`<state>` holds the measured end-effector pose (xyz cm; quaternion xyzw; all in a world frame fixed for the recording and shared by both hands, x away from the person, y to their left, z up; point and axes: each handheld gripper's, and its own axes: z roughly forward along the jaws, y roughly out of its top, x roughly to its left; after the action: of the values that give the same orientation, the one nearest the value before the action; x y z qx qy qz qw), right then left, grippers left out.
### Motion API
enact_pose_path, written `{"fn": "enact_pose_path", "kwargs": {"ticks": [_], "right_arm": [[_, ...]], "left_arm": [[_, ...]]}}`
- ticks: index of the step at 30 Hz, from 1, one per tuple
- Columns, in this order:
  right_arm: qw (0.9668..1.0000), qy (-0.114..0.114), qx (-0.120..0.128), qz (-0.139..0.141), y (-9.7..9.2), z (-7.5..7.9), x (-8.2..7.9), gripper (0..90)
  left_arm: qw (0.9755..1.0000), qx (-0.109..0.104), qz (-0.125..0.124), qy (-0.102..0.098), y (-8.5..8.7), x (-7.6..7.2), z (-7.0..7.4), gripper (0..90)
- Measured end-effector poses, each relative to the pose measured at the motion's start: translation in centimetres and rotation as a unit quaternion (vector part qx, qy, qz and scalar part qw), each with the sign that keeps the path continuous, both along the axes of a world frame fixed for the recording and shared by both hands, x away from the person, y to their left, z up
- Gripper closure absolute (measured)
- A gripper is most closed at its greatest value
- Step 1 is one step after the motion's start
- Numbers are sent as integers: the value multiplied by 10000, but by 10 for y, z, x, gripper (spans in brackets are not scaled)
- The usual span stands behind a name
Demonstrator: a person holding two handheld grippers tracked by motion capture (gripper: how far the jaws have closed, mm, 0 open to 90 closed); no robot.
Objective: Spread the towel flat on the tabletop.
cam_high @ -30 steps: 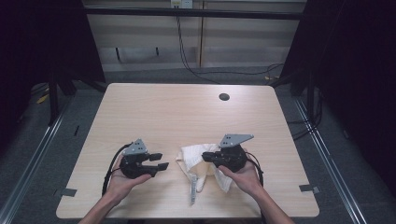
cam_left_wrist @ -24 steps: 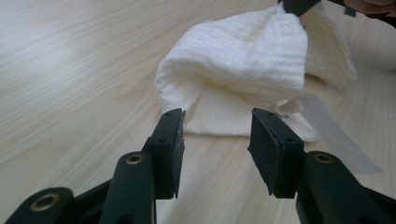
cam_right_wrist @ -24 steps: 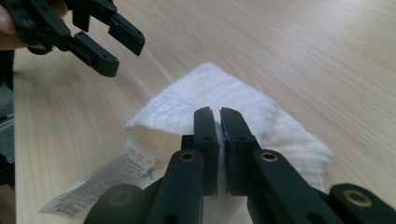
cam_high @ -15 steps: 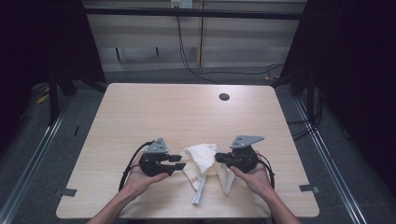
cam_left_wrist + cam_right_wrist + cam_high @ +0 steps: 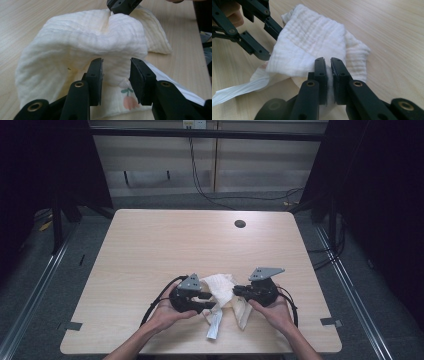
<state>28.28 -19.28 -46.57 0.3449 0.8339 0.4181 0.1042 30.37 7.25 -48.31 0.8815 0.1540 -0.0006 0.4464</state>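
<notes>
A crumpled white muslin cloth point(image 5: 220, 285) lies near the front of the wooden table point(image 5: 150, 245). My right gripper point(image 5: 236, 291) comes at it from the right. In the right gripper view this gripper point(image 5: 327, 61) is shut on a fold of the cloth point(image 5: 307, 37). My left gripper point(image 5: 209, 301) is at the cloth's left side. In the left gripper view its jaws point(image 5: 116, 62) stand apart and have just been opening; a bulge of cloth point(image 5: 82, 37) sits in the gap, and the pads do not press it. A small flower print point(image 5: 130, 100) shows on the cloth's lower layer.
A thin white strip point(image 5: 214, 327) of the cloth trails toward the table's front edge. A round cable hole point(image 5: 240, 224) is at the back right of the table. Black cables point(image 5: 155, 302) loop from both grippers. Dark frames and floor rails surround the table.
My left gripper has moved right, up to the cloth. The right gripper has shifted slightly right and down, still holding the cloth, which now sits lower on the table.
</notes>
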Motion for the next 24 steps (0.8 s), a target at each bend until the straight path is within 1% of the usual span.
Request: {"fn": "enact_pose_path", "kwargs": {"ticks": [1, 2, 5, 7, 9, 10, 11, 12, 13, 14, 15, 17, 20, 22, 24], "right_arm": [[10000, 17, -20, -14, 0, -1, 0, 832], [10000, 32, -5, 7, 1, -2, 1, 829], [10000, 12, -29, 29, 1, -2, 0, 825], [10000, 36, -25, -8, 0, -2, 0, 825], [10000, 43, -54, -34, -1, -3, 1, 824], [10000, 53, -29, -35, -1, -3, 0, 824], [10000, 48, -41, -20, -1, -4, 0, 823], [10000, 60, -67, -17, -1, -4, 0, 822], [9999, 71, -70, -18, -1, -4, -1, 822], [9999, 78, -63, -17, -1, -5, -1, 821], [9999, 83, -72, -27, -1, -5, 0, 819], [9999, 93, -65, -25, -1, -6, 0, 818], [9999, 114, -94, -27, -1, -8, 1, 816], [9998, 130, -122, -38, -1, -9, 0, 814], [9998, 130, -126, -34, -1, -10, 1, 811]], "left_arm": [[10000, -1, 35, 2, -1, 1, 0, 630], [10000, -63, 5, -9, -3, 1, 1, 651], [9999, -124, -93, -39, -6, 1, 3, 676], [9998, -143, -132, 24, -9, 1, 0, 681], [9998, 37, -207, -3, -13, 1, -4, 672], [9997, 41, -227, 18, -14, 1, -7, 666], [9996, 86, -250, 22, -14, 2, -8, 659], [9996, 77, -259, 53, -14, 3, -10, 655], [9994, 132, -304, 49, -14, 3, -10, 654], [9994, 134, -323, 52, -14, 3, -12, 652], [9991, 209, -356, 9, -14, 3, -12, 649], [9990, 220, -399, 9, -14, 3, -14, 636], [9984, 337, -438, -88, -16, 1, -16, 624], [9982, 346, -454, -193, -17, -1, -18, 622], [9979, 412, -416, -264, -18, -2, -18, 638]]}}
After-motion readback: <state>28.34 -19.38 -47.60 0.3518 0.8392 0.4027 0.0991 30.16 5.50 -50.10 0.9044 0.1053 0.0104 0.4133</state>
